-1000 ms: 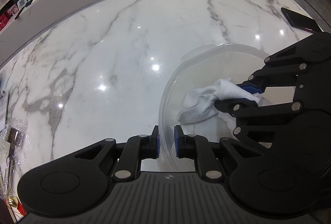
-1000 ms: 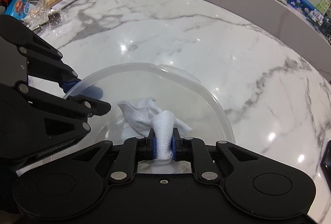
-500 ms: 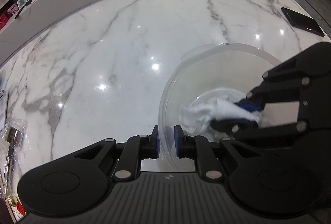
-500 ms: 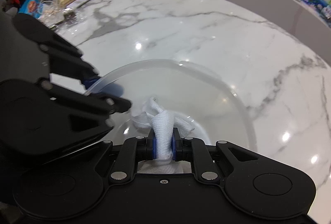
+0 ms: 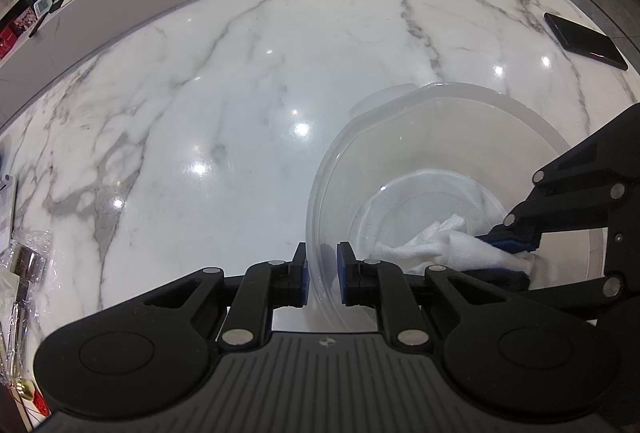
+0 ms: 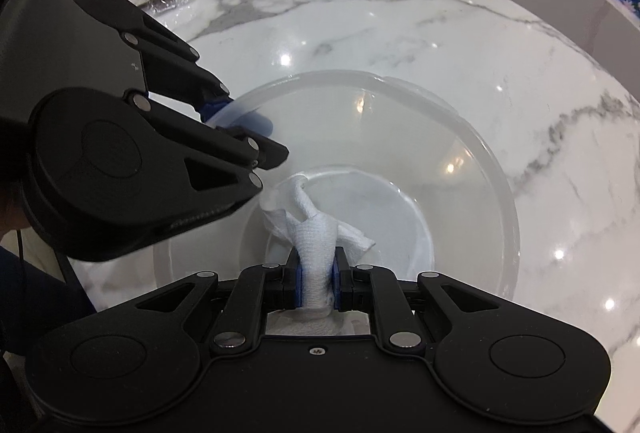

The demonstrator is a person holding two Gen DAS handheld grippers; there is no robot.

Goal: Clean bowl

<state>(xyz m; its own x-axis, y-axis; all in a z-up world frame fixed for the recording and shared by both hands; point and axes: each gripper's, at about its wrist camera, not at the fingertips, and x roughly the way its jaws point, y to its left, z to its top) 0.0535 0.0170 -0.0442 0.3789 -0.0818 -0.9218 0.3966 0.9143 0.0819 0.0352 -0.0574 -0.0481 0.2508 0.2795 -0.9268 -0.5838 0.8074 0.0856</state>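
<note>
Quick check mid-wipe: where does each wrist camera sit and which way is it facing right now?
Left wrist: behind the left gripper, looking across the marble counter; it clamps the bowl rim, right gripper at right.
Right wrist: behind the right gripper, looking down into the bowl; it pinches the white cloth, left gripper at upper left.
Shared: bowl, cloth, counter, both grippers.

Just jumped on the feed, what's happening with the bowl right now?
A person is wiping out a clear plastic bowl on the marble counter. The left claw is clamped on the bowl's rim, one finger inside the wall and one outside, holding it steady. The right claw is shut on a bunched white cloth, and the loose end of the cloth is down on the bowl's floor. A dark phone lies off at the counter's far edge.
</note>
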